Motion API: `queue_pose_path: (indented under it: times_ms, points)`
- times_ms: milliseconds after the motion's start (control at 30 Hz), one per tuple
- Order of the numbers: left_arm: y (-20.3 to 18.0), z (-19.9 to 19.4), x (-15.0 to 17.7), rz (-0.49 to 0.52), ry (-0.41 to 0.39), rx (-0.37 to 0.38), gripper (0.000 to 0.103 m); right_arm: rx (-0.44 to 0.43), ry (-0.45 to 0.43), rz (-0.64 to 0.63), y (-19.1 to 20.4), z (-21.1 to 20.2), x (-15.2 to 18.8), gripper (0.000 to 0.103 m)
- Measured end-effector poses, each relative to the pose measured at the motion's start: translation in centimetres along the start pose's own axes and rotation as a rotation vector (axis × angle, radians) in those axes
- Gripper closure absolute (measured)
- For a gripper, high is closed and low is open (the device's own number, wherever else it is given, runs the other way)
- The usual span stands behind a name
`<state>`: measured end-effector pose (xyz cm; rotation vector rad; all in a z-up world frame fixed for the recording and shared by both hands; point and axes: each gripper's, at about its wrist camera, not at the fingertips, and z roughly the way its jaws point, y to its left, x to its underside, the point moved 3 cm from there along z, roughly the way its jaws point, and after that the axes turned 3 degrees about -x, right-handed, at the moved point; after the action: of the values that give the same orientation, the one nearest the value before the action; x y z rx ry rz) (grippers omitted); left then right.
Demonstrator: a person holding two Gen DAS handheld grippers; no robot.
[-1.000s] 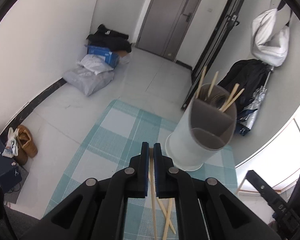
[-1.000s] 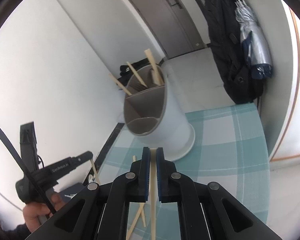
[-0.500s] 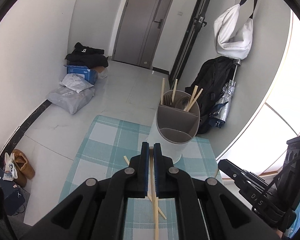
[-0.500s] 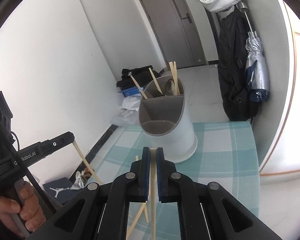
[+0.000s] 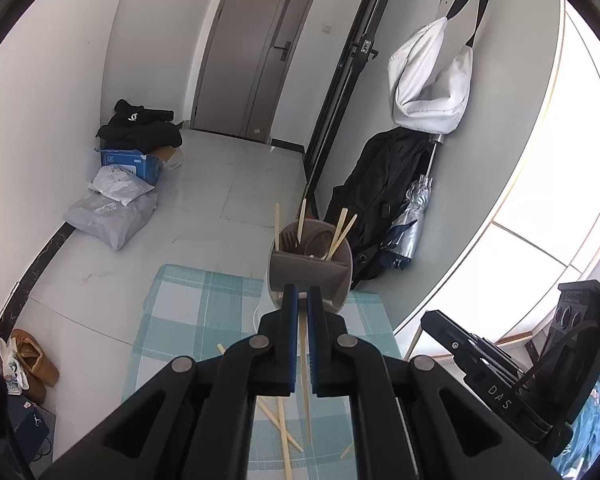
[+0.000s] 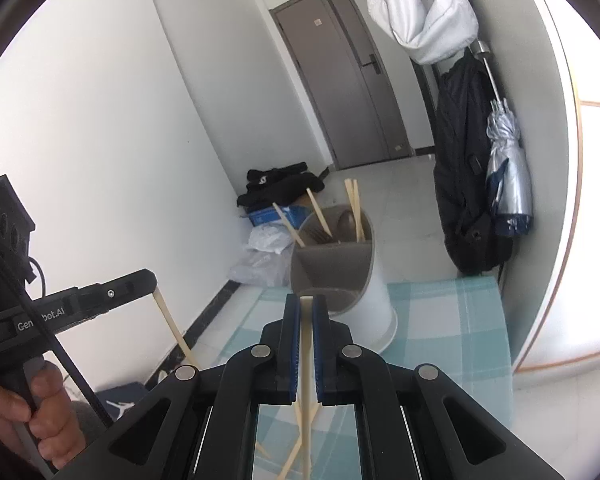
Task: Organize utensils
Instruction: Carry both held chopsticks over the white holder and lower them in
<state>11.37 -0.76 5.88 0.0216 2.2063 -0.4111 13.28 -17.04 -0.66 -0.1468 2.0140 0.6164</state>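
While both grippers are hovering above the checked cloth, each one is clamping a single chopstick between its blue pads. The left gripper [image 5: 303, 294] is holding a pale wooden chopstick [image 5: 305, 364] whose free end is hanging down toward the teal-and-white checked tablecloth [image 5: 188, 312]. The right gripper [image 6: 306, 302] is gripping a second pale wooden chopstick [image 6: 306, 344], with its squared tip showing level with the fingertips.

The utensil holder [image 6: 342, 280] is standing upright near the far edge of the tablecloth. It is a round white tub with a grey-brown interior, divided into compartments. Four chopsticks are leaning in the rear compartment, alongside a fork and what appears to be a spoon. The two front compartments are showing no contents.

Several loose chopsticks [image 5: 282, 420] are lying crossed on the tablecloth toward its near edge, below the left gripper.

Legible writing: the body of the left gripper, as seen from the right wrist view, is showing white lettering reading "Gen" and "bot.AI", with a cable covering the middle. The body of the right gripper, as seen from the left wrist view, is showing the letters "DAS". A person's hand [image 6: 32, 408] is gripping the left gripper's handle.
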Motion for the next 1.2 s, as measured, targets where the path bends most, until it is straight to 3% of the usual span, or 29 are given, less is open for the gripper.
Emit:
queue_pose_path:
  times_ms: [433, 667, 933, 1200]
  points:
    - [0.9, 2.4, -9.5, -0.154, -0.103, 0.092, 0.102, -0.020, -0.105, -0.109, 0.9, 0.8, -12.6, 0.098]
    - [1.6, 3.6, -12.3, -0.145, -0.163, 0.082, 0.102, -0.026, -0.143, -0.215, 2.0, 4.1, -17.5, 0.098]
    - [1.9, 6.3, -12.8, -0.074, -0.172, 0.065, 0.102, 0.008, -0.168, -0.291, 1.9, 8.7, -18.6, 0.098]
    - [2.7, 8.9, -12.7, -0.028, -0.157, 0.040, 0.102, 0.016, -0.145, -0.249, -0.2, 12.9, -17.2, 0.098]
